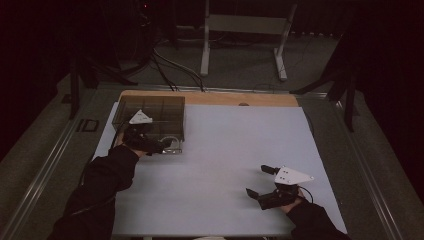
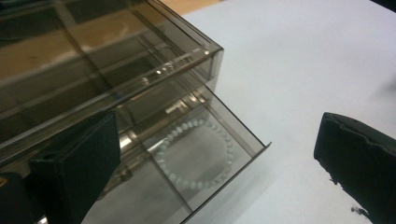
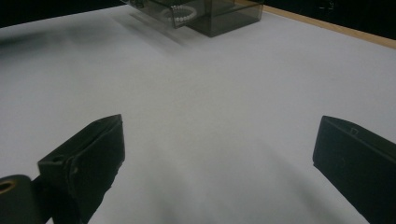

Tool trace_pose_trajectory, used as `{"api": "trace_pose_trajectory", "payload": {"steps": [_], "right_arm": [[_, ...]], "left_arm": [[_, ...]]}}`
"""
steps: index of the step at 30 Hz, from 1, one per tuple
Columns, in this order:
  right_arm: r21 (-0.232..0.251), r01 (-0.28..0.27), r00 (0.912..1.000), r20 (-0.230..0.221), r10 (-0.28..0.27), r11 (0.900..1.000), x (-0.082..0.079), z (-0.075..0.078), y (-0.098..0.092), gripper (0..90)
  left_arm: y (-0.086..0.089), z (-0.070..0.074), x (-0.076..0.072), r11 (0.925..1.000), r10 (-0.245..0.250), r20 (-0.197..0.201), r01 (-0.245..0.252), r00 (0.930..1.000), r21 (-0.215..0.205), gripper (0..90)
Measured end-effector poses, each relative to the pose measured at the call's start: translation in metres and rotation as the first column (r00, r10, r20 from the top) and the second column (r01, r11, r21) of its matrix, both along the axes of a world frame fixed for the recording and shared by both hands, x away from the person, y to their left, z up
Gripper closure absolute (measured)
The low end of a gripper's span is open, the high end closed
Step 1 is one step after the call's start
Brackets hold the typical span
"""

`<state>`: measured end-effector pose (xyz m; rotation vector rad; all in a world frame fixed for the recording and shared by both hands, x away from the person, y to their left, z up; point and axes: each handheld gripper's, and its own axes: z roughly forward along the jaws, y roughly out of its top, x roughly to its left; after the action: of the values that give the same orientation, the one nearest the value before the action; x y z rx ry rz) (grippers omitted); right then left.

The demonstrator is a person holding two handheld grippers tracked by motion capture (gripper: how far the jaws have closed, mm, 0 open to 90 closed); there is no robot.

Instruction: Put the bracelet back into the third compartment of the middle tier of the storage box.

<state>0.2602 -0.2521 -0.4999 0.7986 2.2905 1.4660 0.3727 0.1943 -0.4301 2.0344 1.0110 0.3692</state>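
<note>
Left gripper (image 2: 215, 154) hanging wide open, holding nothing, over the pulled-out drawer (image 2: 212, 156) with bead bracelet (image 2: 196, 154), right gripper (image 3: 217, 163) resting open on the near-right table (image 3: 210, 93)

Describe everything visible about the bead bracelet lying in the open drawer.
The bead bracelet is a closed ring of small round whitish beads, pearl-like in look, strung close together. It lies flat on the floor of the pulled-out drawer of the smoky, see-through plastic organizer box, at the box's front right corner. It sits loosely, roughly circular. Nothing grips it: the left gripper hovers at the drawer with its fingers wide apart, clear of the beads.
</note>
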Motion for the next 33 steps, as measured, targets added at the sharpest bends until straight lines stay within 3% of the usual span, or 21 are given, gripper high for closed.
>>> {"api": "trace_pose_trajectory", "payload": {"steps": [16, 26, 33], "right_arm": [[0.002, 0.001, 1.0000, 0.003, -0.001, 1.000, 0.000, 0.001, 0.000, 2.2], [0.001, 0.003, 1.0000, 0.006, -0.003, 1.000, 0.000, 0.001, 0.000, 2.2], [0.000, 0.004, 1.0000, 0.006, -0.004, 1.000, 0.000, 0.000, 0.001, 2.2]], "left_arm": [[0.015, 0.001, -0.019, 0.9998, 0.020, 0.015, -0.020, 0.9997, -0.006, 2.2], [0.027, -0.007, -0.029, 0.9988, 0.035, 0.006, -0.035, 0.9994, -0.036, 2.2], [0.034, -0.011, -0.037, 0.9985, 0.047, 0.018, -0.046, 0.9987, -0.030, 2.2]]}}
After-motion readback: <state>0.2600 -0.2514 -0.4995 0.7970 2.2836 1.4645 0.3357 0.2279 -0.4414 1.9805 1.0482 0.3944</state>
